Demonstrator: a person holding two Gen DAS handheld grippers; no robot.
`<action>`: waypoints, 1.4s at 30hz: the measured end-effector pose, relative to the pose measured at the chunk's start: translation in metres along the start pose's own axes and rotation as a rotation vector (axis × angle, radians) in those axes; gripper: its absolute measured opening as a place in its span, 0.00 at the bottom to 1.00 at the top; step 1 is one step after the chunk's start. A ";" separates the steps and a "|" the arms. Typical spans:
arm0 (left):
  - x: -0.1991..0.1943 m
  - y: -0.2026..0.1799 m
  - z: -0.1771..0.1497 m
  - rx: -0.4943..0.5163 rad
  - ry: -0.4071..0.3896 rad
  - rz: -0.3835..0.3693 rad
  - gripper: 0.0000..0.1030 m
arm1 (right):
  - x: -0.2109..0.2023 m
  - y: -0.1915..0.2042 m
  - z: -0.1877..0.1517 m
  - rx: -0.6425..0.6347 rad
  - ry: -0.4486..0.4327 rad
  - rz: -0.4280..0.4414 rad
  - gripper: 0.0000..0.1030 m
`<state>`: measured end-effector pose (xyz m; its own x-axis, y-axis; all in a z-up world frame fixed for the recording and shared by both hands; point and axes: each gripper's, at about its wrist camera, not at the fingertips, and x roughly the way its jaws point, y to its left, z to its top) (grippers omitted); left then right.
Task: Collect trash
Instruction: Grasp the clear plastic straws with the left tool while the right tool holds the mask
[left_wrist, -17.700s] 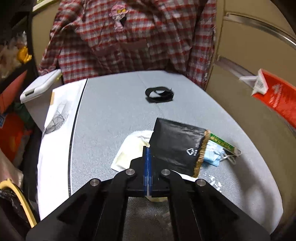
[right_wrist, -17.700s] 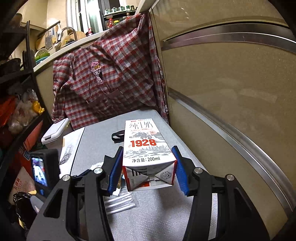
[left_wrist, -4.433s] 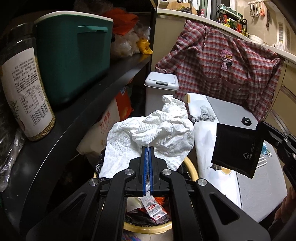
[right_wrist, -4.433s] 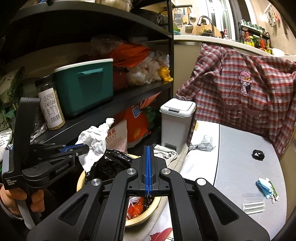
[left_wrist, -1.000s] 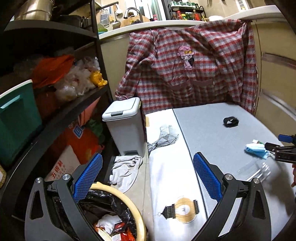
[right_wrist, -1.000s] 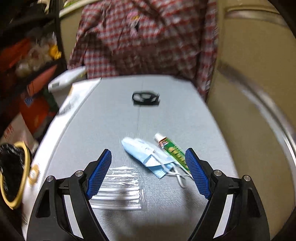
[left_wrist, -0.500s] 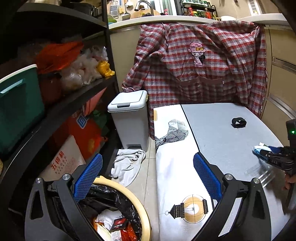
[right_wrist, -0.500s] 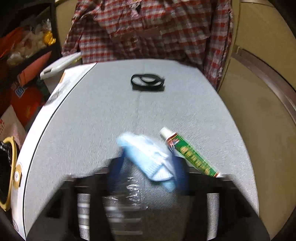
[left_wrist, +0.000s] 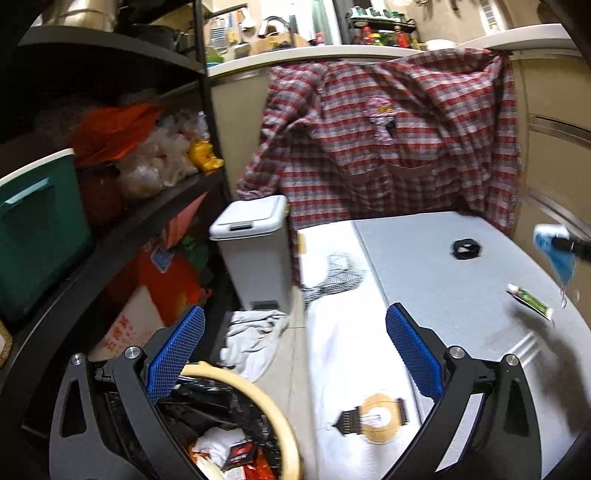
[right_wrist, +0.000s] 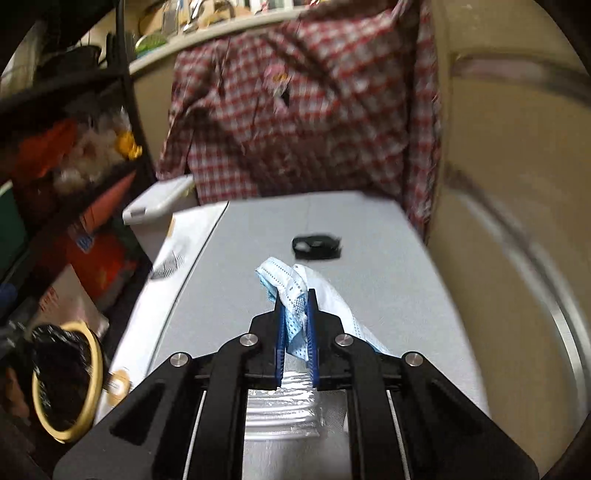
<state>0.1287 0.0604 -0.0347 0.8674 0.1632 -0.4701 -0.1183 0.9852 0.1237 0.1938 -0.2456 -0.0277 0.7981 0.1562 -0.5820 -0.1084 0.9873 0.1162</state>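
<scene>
My right gripper is shut on a crumpled blue face mask and holds it above the grey table. The mask also shows in the left wrist view, lifted off the table at the far right. My left gripper is open and empty, above the yellow-rimmed trash bin with a black liner and trash inside. The bin also shows in the right wrist view, low at the left. A green toothpaste tube lies on the table. A clear plastic wrapper lies under the right gripper.
A black band lies at the table's far end. A white pedal bin stands left of the table, with a white rag on the floor. A plaid shirt hangs behind. Black shelves with boxes fill the left.
My right gripper has closed on the blue mask and lifted it off the table. My left gripper stays open above the bin and has shifted slightly.
</scene>
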 end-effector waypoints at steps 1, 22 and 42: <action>-0.002 -0.003 -0.001 0.004 -0.006 -0.017 0.93 | -0.012 -0.002 0.001 0.001 -0.016 -0.007 0.10; 0.030 -0.179 -0.050 0.240 0.104 -0.377 0.93 | -0.103 -0.048 -0.031 0.106 -0.116 -0.044 0.10; 0.075 -0.234 -0.071 0.377 0.298 -0.501 0.78 | -0.072 -0.057 -0.036 0.106 -0.008 -0.145 0.11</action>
<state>0.1871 -0.1545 -0.1608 0.5972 -0.2459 -0.7634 0.4843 0.8693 0.0989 0.1210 -0.3122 -0.0212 0.8058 0.0114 -0.5921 0.0713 0.9907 0.1162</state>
